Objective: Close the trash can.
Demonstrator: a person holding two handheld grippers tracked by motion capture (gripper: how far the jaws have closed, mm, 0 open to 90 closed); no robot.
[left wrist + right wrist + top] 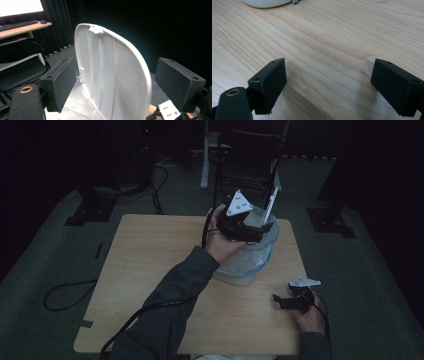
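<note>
While my left gripper (115, 85) straddles the raised white lid (112, 72) unclamped, my right gripper (290, 301) rests spread at 4 o'clock on the table (150, 265).

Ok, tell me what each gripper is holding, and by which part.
Nothing is held. The left gripper has its jaws open either side of the white lid, not touching it. The right gripper is open over the table.

Dark chair (250, 155) beyond wooden table (150, 270)
</note>
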